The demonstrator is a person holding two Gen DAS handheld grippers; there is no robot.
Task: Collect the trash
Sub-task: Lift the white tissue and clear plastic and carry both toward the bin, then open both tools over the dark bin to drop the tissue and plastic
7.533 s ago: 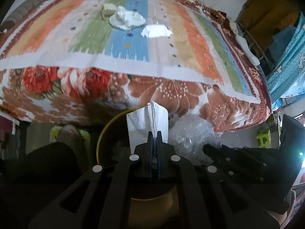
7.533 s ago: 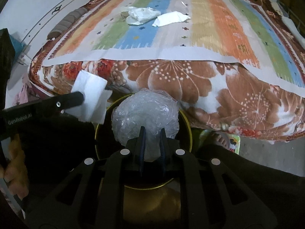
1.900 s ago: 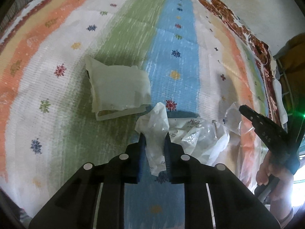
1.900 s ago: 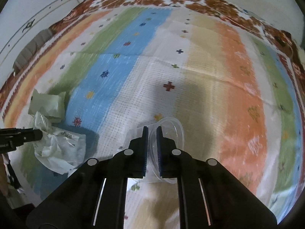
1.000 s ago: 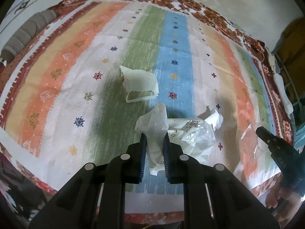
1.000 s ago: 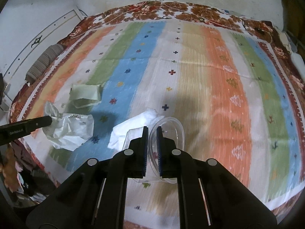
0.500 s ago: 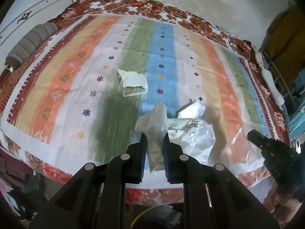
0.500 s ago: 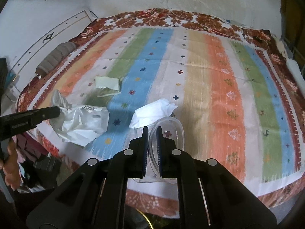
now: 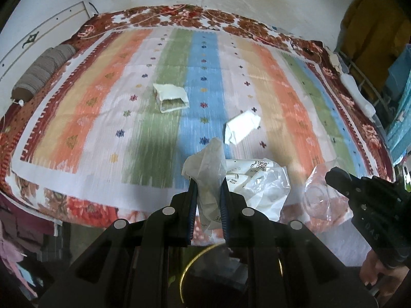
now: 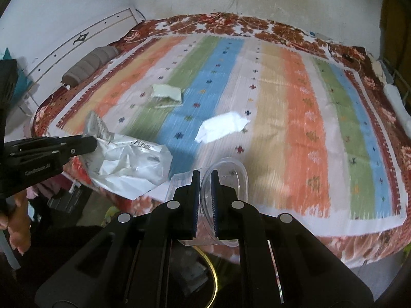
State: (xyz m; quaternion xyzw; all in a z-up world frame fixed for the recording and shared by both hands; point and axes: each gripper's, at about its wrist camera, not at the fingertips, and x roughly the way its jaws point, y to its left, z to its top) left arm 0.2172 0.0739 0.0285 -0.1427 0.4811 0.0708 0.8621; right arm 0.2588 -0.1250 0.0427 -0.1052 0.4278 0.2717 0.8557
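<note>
Left gripper (image 9: 208, 179) grips a white plastic bag (image 9: 253, 187); right gripper (image 10: 204, 177) clamps a clear cup (image 10: 226, 179), tissue (image 10: 221, 125) at twelve o'clock

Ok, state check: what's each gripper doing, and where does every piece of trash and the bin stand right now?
Left gripper: shut on white plastic bag, lifted off the bed.
Right gripper: shut on clear plastic container, lifted.
Pale green wrapper: lying on the blanket.
White tissue: lying on the blanket.
Bin: open, below grippers.
</note>
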